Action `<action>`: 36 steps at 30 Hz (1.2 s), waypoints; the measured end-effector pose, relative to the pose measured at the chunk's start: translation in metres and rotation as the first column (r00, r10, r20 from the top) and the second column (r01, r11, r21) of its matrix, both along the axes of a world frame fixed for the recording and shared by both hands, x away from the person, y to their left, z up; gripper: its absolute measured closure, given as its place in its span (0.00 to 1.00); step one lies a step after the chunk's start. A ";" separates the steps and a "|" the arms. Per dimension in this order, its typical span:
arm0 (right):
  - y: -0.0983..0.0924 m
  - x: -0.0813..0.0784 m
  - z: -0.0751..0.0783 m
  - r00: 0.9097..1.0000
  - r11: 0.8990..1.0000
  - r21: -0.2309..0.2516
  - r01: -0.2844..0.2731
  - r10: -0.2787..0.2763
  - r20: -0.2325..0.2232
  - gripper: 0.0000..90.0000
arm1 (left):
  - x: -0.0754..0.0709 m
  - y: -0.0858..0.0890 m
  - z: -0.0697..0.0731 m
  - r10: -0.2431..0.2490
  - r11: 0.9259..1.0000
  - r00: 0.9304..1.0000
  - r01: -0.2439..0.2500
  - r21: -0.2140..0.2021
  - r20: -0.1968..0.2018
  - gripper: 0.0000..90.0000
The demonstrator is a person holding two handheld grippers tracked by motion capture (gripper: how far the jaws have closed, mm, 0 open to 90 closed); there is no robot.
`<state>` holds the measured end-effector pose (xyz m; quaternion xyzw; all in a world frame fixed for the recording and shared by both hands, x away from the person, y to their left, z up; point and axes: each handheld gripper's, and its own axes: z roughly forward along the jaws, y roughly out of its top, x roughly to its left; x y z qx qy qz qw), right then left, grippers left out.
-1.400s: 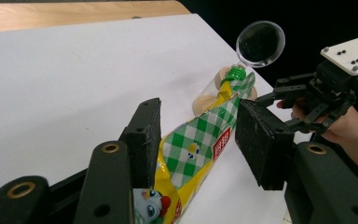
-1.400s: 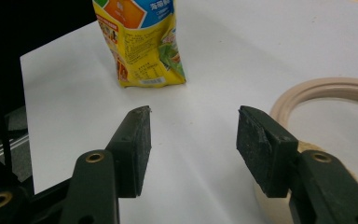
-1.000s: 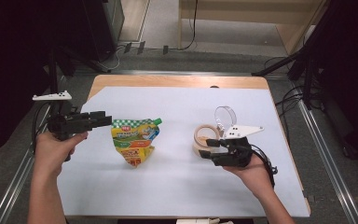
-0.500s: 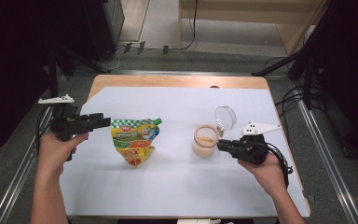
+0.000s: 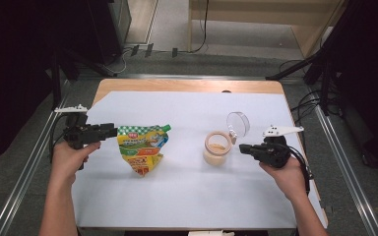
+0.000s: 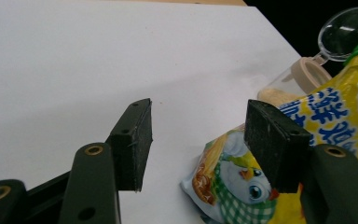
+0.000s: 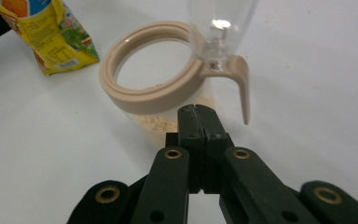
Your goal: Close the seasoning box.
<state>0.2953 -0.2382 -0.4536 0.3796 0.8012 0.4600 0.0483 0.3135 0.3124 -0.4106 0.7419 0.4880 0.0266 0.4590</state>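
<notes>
Hands are sitting at the near edge of the white tabletop (image 5: 187,196), one gripper in each. My left gripper (image 5: 109,131) is hovering at the left side with its jaws standing apart and nothing between them; they've just been opening a bit further. In the left gripper view the pouch is lying just beyond and to the right of the right-hand jaw, not touching the pads as far as I can tell.

My right gripper (image 5: 242,147) is over on the right side, jaws pressed flat together with nothing caught in them, having just snapped closed. It's pointing at the jar (image 5: 215,147), tips close to the wall but I'm not seeing contact in the high view.

Going further out: the snack pouch (image 5: 142,147), yellow and green with a green cap, is lying flat left of centre, just beside the left gripper. The jar is standing upright right of centre, beige ring on top, some pale powder sitting in the bottom. Its clear domed lid (image 5: 238,124) is flipped open, hanging off the hinge on the far right side.
</notes>
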 end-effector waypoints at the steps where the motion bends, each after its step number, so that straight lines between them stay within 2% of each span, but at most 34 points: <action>1: 0.000 0.000 0.000 1.000 1.000 0.000 0.000 0.000 0.000 1.00 | 0.000 0.000 0.000 0.000 1.000 1.000 0.000 0.000 0.000 0.46; 3: -0.007 0.003 0.000 0.999 0.999 0.008 0.037 -0.037 0.002 1.00 | 0.002 -0.002 -0.004 -0.008 1.000 1.000 0.008 0.019 -0.014 0.46; 5: -0.009 0.005 0.000 0.999 0.999 0.010 0.050 -0.050 0.003 1.00 | 0.003 -0.004 -0.007 -0.013 0.999 1.000 0.013 0.032 -0.022 0.46; 6: -0.012 0.010 -0.002 0.997 0.996 0.037 0.077 -0.077 -0.005 1.00 | 0.004 -0.006 -0.008 -0.015 0.999 1.000 0.016 0.032 -0.025 0.46; 10: -0.012 0.019 -0.003 0.993 0.991 0.062 0.118 -0.118 -0.002 1.00 | 0.006 -0.010 -0.011 -0.029 0.999 0.999 0.030 0.041 -0.025 0.46; 16: -0.011 0.031 -0.007 0.991 0.990 0.056 0.131 -0.132 0.008 1.00 | 0.008 -0.014 -0.013 -0.043 0.998 0.999 0.043 0.044 -0.014 0.47; 20: -0.010 0.047 -0.006 0.990 0.985 0.096 0.140 -0.141 0.000 1.00 | 0.009 -0.013 -0.015 -0.036 0.999 0.999 0.037 0.039 -0.021 0.47; 24: -0.007 0.050 -0.004 0.989 0.985 0.095 0.145 -0.146 0.009 1.00 | 0.010 -0.015 -0.016 -0.037 0.998 0.999 0.037 0.042 -0.021 0.46; 27: -0.006 0.046 0.001 0.991 0.987 0.089 0.133 -0.135 0.023 1.00 | 0.010 -0.017 -0.018 -0.052 0.998 0.998 0.053 0.045 -0.033 0.46; 28: -0.007 0.044 0.003 0.990 0.987 0.087 0.136 -0.139 0.027 1.00 | 0.010 -0.019 -0.018 -0.070 0.997 0.997 0.071 0.027 -0.039 0.46; 36: -0.004 0.038 0.014 0.990 0.988 0.102 0.120 -0.126 0.057 1.00 | 0.010 -0.020 -0.016 -0.071 0.997 0.997 0.072 0.032 -0.026 0.46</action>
